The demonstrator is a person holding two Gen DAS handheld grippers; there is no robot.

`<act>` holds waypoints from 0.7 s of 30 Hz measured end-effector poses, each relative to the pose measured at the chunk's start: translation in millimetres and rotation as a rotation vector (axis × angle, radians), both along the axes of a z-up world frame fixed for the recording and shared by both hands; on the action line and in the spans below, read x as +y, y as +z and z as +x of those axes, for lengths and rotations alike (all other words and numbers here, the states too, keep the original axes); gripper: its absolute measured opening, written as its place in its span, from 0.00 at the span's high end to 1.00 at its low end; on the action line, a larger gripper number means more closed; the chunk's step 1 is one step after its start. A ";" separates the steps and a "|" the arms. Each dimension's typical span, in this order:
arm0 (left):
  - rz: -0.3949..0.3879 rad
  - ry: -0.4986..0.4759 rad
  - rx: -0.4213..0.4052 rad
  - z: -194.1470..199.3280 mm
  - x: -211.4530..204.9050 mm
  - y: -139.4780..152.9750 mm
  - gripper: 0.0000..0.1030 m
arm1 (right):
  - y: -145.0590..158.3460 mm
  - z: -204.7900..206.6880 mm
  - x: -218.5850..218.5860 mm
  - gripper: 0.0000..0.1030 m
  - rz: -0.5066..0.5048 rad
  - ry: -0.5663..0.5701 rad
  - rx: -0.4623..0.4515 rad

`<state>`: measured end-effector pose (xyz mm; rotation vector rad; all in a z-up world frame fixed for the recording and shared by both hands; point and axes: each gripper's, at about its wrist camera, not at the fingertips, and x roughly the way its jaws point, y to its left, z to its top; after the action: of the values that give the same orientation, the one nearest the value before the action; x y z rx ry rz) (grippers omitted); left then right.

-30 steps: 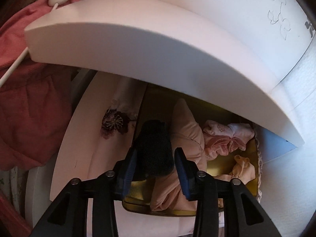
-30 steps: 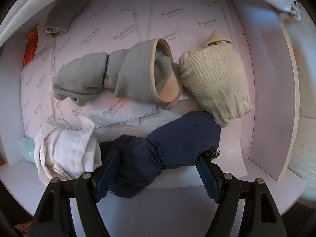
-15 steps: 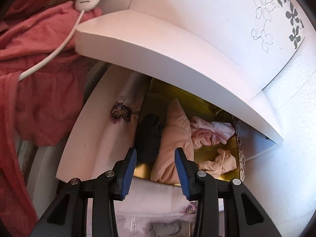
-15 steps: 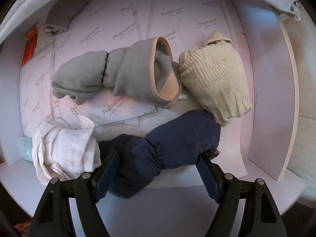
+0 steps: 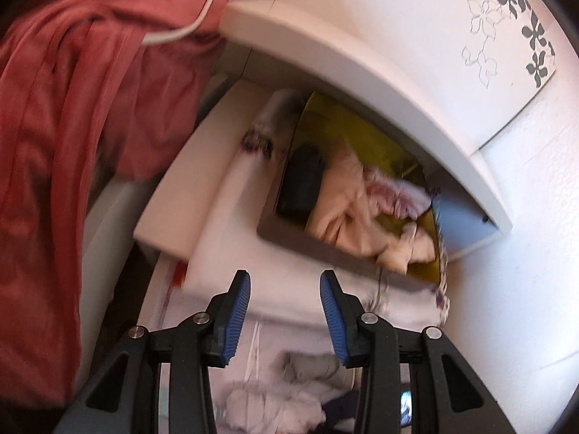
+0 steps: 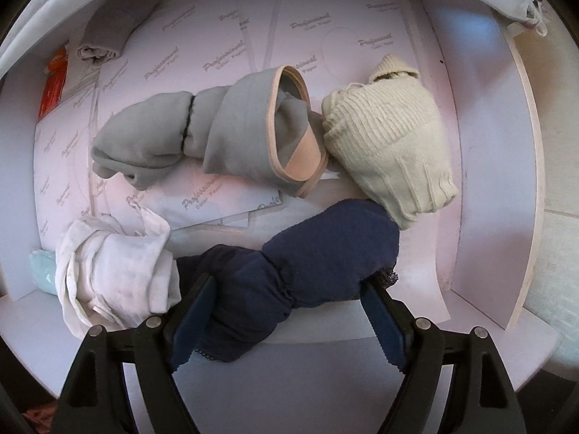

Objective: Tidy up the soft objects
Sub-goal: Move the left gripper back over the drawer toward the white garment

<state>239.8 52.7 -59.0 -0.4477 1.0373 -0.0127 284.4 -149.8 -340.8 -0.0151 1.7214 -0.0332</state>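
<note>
2 claws differ: the left claw stands apart and empty, while the right claw is opening around the navy bundle in the drawer (it could unroll, snagging the serrated pads).

Home bedroom: white dresser drawers holding rolled underwear, red garment alongside.

Soft cloth on paper, in smooth white drawers

The navy bundle is matt, fuzzy knit with lace trim; the cream bundle is ribbed knit; the white cloth is crinkled gauze. Printed paper lines the drawer. The yellow tray looks glossy.
</note>
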 end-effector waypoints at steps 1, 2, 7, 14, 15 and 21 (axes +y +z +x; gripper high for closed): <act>0.003 -0.005 0.015 -4.6 -1.5 -5.4 0.61 | -0.4 -0.6 0.0 0.19 -0.002 0.000 0.000; 0.006 -0.012 0.033 -9.4 -2.9 -11.0 0.61 | -0.4 -1.1 -0.3 0.19 -0.004 0.000 -0.001; 0.026 -0.066 0.170 -30.9 -13.4 -52.9 0.61 | 1.7 -4.7 -2.5 0.19 -0.005 -0.003 -0.004; 0.060 -0.130 0.322 -45.7 -20.9 -99.5 0.61 | 6.3 -7.6 -5.5 0.17 -0.010 -0.001 -0.006; 0.061 -0.137 0.339 -47.4 -21.7 -104.6 0.61 | 7.3 -8.4 -6.7 0.17 -0.011 -0.001 -0.006; 0.061 -0.165 0.443 -58.1 -25.8 -132.6 0.61 | 10.1 -10.6 -10.7 0.16 -0.013 0.000 -0.006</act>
<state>181.7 26.9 -191.6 -0.3129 1.5048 -0.0301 273.9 -160.5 -330.7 -0.0242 1.7151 -0.0440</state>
